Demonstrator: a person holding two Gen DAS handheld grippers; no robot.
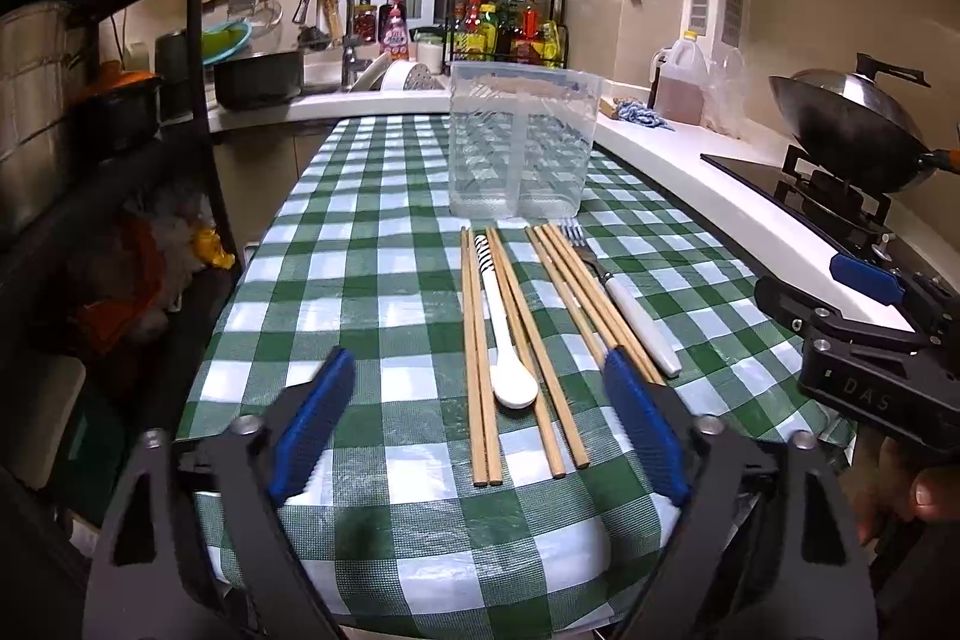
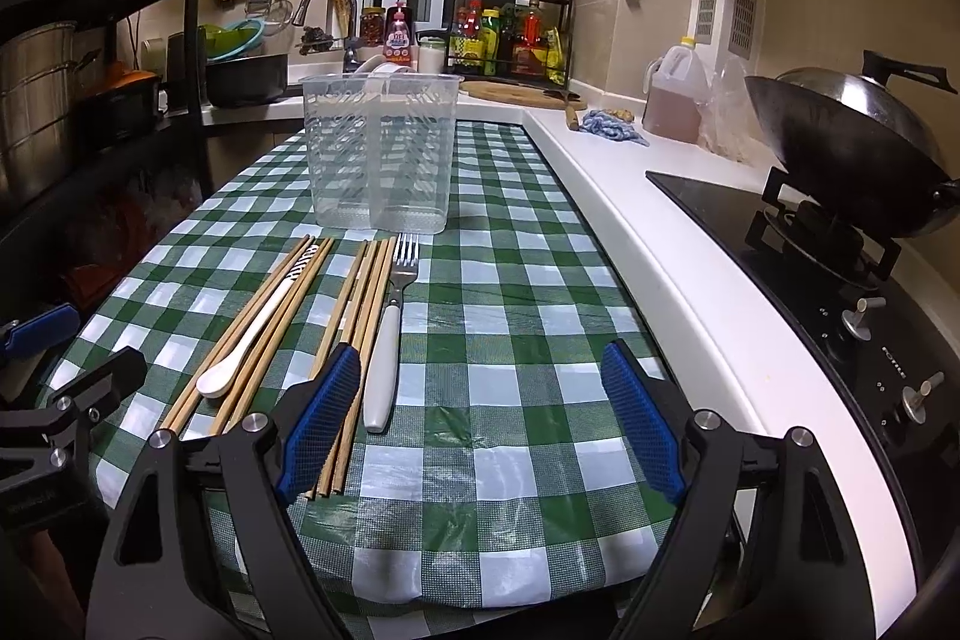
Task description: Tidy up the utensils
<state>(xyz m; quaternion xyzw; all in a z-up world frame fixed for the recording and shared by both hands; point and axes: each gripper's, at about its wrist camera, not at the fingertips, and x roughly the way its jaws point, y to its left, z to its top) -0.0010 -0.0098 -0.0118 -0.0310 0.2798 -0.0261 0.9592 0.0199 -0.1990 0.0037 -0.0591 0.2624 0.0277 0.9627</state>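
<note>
Your utensils lay in a row on the checked cloth [image 1: 384,280] over the counter, just in front of the clear plastic holder [image 1: 519,142]. That holder stood upright, was empty, and had a wall down its middle that made two bins.

Closest to the holder's left bin, the white spoon [image 1: 501,334] lay between wooden chopsticks [image 1: 480,370], touching them, with its bowl at the far end from the holder. In front of the right bin was another bunch of chopsticks [image 2: 366,316], and beside it the fork [image 2: 393,334], with its tines toward the holder.

The chopsticks looked light, thin and stiff, and I think they would roll and slide on the shiny cloth. Pinching them near the middle would probably have worked best. The spoon looked smooth and might break if dropped, so its thin handle was the best spot. The fork's thick white handle looked easy to hold.

Your left hand-held gripper [image 1: 480,424] was spread wide and held nothing, at the near ends of the spoon group. Your right hand-held gripper [image 2: 492,424] was spread wide too, just right of the fork.
</note>
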